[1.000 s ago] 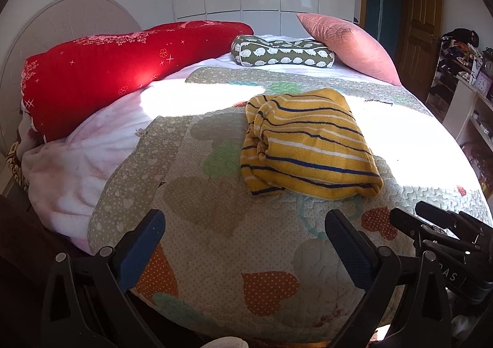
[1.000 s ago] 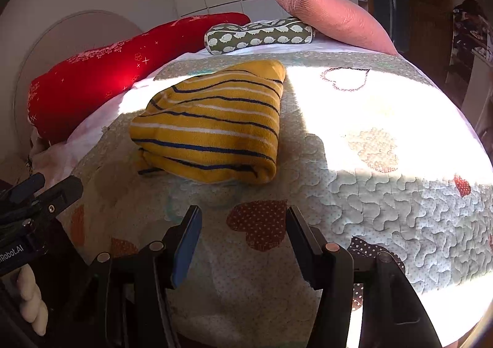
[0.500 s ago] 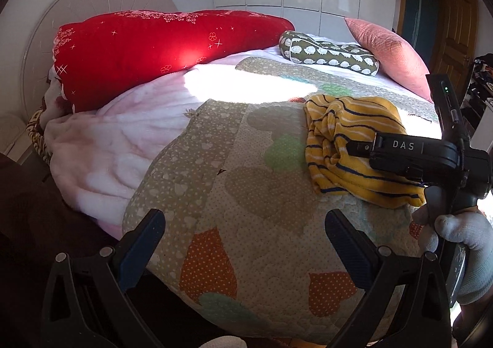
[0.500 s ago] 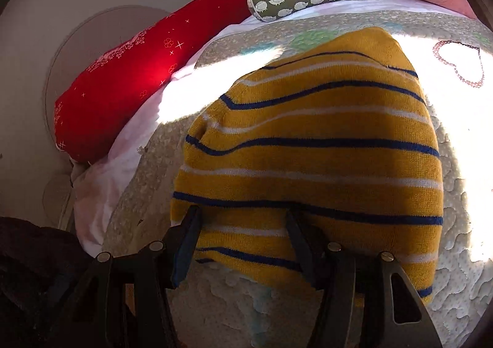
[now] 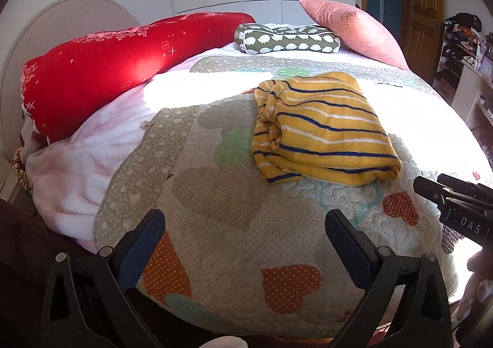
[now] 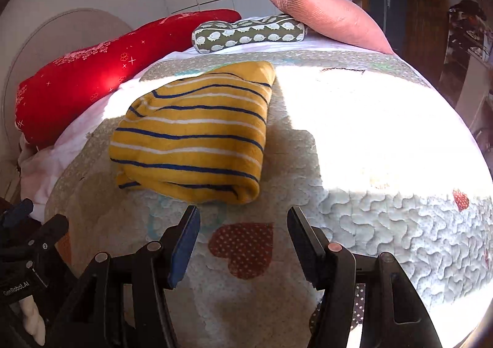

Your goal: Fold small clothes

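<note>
Nearest, the left gripper (image 5: 245,235) stands with its jaws wide apart and empty above the heart-patterned quilt (image 5: 215,209), and the right gripper (image 6: 243,232) is also parted with nothing between its pads, over a red dotted heart patch (image 6: 243,248). Just ahead of the right gripper, and ahead and to the right of the left one, lies the folded yellow striped garment (image 6: 197,132) on the quilt, touched by neither. Beyond it sit a red bolster (image 5: 123,64), a green sheep-print pillow (image 5: 286,40) and a pink cushion (image 5: 351,27).

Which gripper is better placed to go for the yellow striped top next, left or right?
Probably the right gripper: it is open and empty, with the striped top just ahead of its fingertips. The left gripper, also open, points at bare quilt beside the top.
</note>
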{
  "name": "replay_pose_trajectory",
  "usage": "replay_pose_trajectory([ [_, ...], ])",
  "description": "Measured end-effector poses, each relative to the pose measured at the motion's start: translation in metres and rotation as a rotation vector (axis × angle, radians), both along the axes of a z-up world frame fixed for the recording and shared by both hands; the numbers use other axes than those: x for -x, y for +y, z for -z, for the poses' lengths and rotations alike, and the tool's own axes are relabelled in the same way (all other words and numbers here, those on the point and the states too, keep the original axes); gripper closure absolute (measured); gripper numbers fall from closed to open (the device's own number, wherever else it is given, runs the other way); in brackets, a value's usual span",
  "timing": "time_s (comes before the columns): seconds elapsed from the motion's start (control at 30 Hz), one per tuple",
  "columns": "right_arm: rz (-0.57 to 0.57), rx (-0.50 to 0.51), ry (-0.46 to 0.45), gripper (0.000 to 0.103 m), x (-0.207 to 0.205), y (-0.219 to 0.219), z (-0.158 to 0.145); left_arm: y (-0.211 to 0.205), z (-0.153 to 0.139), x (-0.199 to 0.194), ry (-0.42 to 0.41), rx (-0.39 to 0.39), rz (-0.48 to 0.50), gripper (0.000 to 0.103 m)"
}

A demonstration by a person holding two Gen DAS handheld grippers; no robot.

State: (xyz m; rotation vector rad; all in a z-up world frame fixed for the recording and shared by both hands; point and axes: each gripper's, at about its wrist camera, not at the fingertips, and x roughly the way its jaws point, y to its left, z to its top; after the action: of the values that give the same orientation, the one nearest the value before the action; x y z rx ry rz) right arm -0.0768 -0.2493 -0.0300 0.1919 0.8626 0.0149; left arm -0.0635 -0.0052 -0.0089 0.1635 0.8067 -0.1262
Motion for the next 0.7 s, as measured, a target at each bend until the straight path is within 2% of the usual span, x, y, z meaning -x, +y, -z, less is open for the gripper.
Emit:
replay_pose_trajectory([
  [0.13,0.043,0.008,-0.007,0.04,0.023,-0.013,0.006,-0.025,-0.001,0.006,0.028,0.02,0.053,0.0],
  [0.27,0.047,0.051,-0.008,0.04,0.031,-0.016,0.008,-0.041,0.0,0.015,0.036,0.004,0.074,0.0],
  [0.7,0.026,0.054,0.006,0.04,0.032,-0.005,0.018,-0.04,0.014,0.017,0.085,0.011,0.082,0.0],
])
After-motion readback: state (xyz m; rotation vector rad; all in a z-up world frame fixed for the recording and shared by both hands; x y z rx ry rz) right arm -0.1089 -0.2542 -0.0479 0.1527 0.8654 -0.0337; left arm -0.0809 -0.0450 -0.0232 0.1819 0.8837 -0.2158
